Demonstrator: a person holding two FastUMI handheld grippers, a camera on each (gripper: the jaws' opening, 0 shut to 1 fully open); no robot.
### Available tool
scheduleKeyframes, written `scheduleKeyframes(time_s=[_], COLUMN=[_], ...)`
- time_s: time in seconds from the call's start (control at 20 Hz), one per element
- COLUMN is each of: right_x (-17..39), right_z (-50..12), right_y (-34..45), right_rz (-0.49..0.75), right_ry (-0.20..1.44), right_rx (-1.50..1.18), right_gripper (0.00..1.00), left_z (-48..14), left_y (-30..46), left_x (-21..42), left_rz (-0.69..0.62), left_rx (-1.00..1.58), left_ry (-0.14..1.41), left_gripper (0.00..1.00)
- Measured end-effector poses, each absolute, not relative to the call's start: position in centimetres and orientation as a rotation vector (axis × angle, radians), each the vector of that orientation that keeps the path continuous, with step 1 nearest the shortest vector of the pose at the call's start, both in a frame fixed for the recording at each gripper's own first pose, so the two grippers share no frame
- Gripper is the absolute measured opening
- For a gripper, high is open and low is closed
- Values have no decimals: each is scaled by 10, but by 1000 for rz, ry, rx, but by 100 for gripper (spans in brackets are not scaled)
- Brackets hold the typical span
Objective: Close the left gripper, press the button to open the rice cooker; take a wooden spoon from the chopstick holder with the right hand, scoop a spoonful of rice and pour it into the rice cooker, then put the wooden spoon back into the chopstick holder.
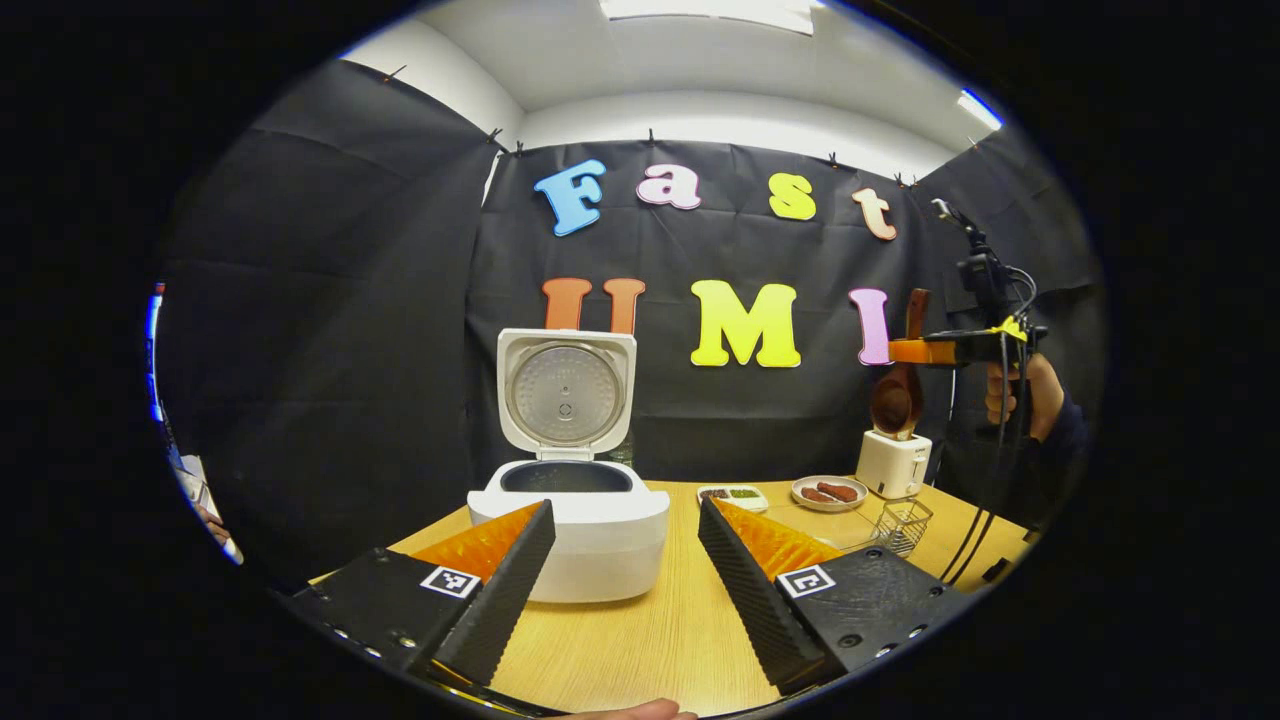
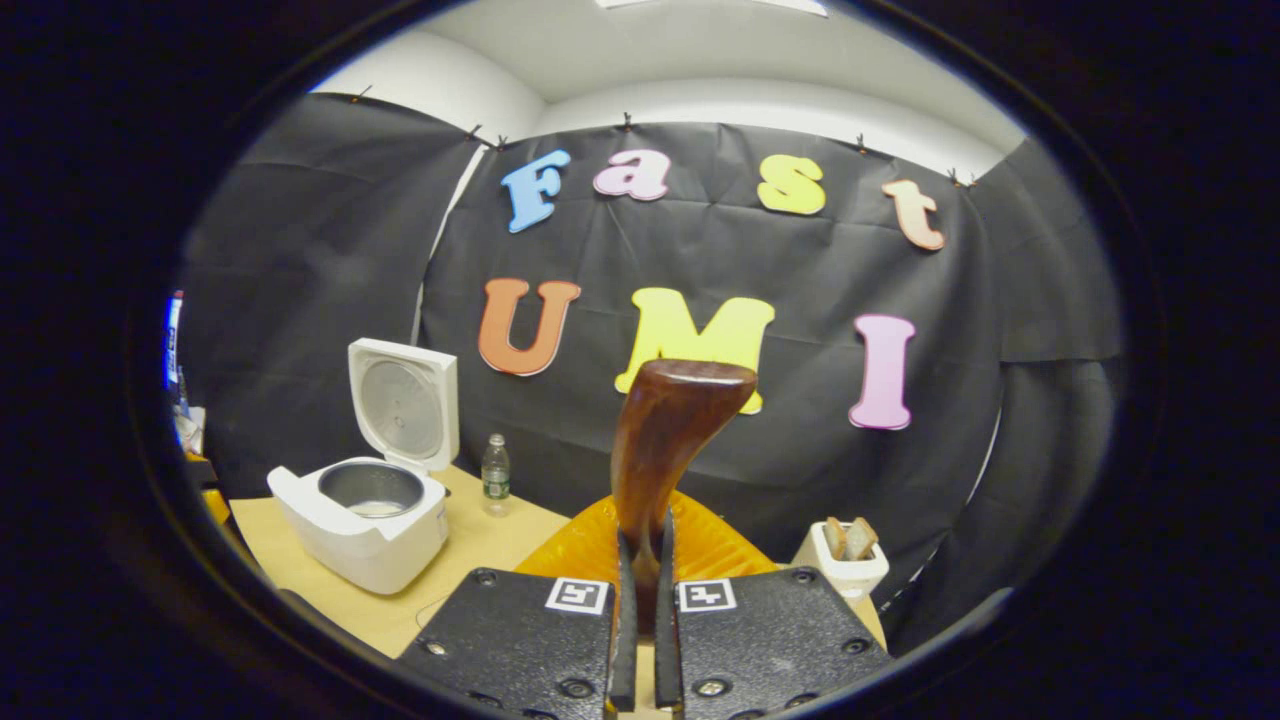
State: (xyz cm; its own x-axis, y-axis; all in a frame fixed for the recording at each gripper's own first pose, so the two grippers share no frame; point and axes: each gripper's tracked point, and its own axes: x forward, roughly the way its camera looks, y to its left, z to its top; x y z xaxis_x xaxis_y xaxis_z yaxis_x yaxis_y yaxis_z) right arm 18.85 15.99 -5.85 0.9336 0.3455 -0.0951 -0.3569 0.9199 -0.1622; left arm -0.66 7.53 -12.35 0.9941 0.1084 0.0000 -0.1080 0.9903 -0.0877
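Right gripper [image 2: 640, 600] is clamped narrowly on the wooden spoon [image 2: 660, 440] handle, bowl hanging above the white holder [image 1: 893, 463], apparently for lifting clear. Left gripper [image 1: 625, 570] stands wide apart before the rice cooker [image 1: 570, 520], whose lid is up, ready for rice.

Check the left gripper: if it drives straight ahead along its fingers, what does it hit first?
Likely the rice cooker. The left gripper is open and the cooker's white body sits between its fingers, slightly left of centre, lid up. Depth is unclear, so it might graze past on the right.
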Motion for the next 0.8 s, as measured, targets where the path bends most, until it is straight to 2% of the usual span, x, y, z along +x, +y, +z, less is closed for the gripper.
scheduleKeyframes(time_s=[0.55,0.8], right_x=[190,203], right_z=[-130,-169], right_y=[64,52], right_rz=[219,208], right_ry=[104,115], right_rx=[-42,-7], right_gripper=[12,13], left_z=[-122,-114], left_y=[78,57], left_x=[17,30], left_rz=[142,85], left_rx=[-118,-179], left_ry=[-17,-5], left_gripper=[93,94])
